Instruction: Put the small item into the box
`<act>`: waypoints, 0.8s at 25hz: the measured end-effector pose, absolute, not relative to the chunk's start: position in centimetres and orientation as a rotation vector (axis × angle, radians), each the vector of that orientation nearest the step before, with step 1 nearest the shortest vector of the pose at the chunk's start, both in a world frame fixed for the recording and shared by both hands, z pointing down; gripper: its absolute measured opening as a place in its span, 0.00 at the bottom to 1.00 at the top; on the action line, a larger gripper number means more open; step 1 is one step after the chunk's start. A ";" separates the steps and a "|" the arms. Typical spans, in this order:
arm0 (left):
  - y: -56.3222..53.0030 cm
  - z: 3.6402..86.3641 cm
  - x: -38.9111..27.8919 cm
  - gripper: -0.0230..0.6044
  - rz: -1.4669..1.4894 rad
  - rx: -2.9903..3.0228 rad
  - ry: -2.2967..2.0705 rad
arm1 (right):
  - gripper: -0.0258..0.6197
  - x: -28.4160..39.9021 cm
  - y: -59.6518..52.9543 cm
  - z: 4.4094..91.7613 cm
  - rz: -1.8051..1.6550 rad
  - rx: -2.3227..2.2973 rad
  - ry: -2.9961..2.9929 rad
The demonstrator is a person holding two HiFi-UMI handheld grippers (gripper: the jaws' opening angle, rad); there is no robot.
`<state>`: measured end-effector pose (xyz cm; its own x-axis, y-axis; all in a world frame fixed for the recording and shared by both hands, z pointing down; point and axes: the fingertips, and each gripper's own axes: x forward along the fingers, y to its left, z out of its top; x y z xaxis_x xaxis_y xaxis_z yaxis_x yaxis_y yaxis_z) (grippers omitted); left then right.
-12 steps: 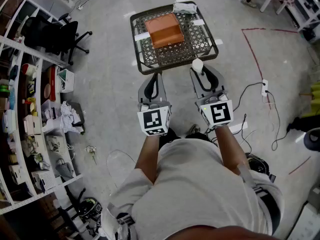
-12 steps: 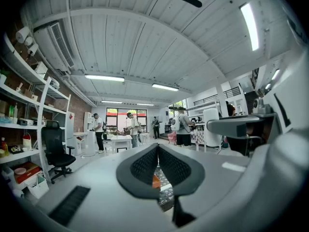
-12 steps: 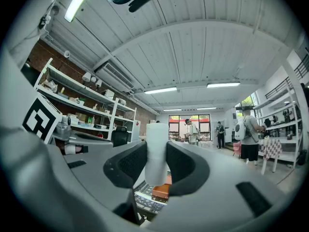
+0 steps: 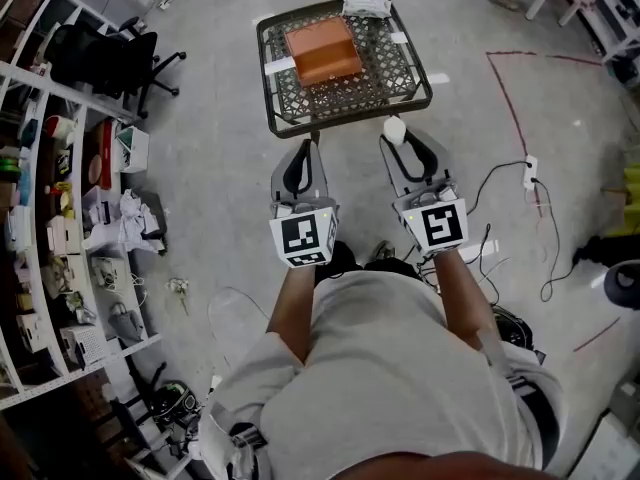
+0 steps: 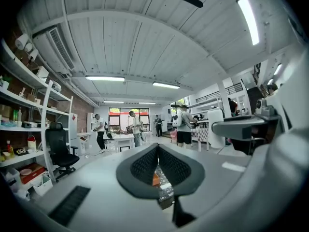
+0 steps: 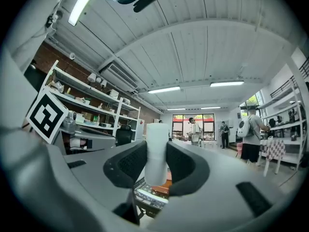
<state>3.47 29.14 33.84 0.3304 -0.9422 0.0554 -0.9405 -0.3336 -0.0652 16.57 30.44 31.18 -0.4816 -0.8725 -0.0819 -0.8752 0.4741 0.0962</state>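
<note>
Table (image 4: 385, 80) farther off now; right hand-held gripper (image 4: 398, 144) tight on white cylinder (image 6: 157, 151).

Open air above box (image 4: 322, 51); cloth (image 4: 367, 8) behind

Dark lattice-top desk (image 4: 385, 76). Orange-brown box (image 4: 322, 50) sits flat on it, left of centre, toward the far edge. Crumpled white wad (image 4: 367, 7) at the far edge. White strips (image 4: 279, 65) on the left and right edges.
</note>
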 end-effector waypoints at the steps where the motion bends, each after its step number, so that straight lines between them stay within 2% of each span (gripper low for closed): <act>1: 29.3 34.1 3.7 0.05 -0.141 -2.547 1.801 | 0.22 16.9 30.4 31.4 0.186 -1.593 2.675; 11: 26.3 35.1 4.2 0.05 -0.168 -2.572 1.780 | 0.22 18.1 27.8 32.8 0.156 -1.649 2.683; 20: 19.1 37.3 5.2 0.05 -0.188 -2.630 1.762 | 0.22 18.9 21.2 34.7 0.117 -1.694 2.736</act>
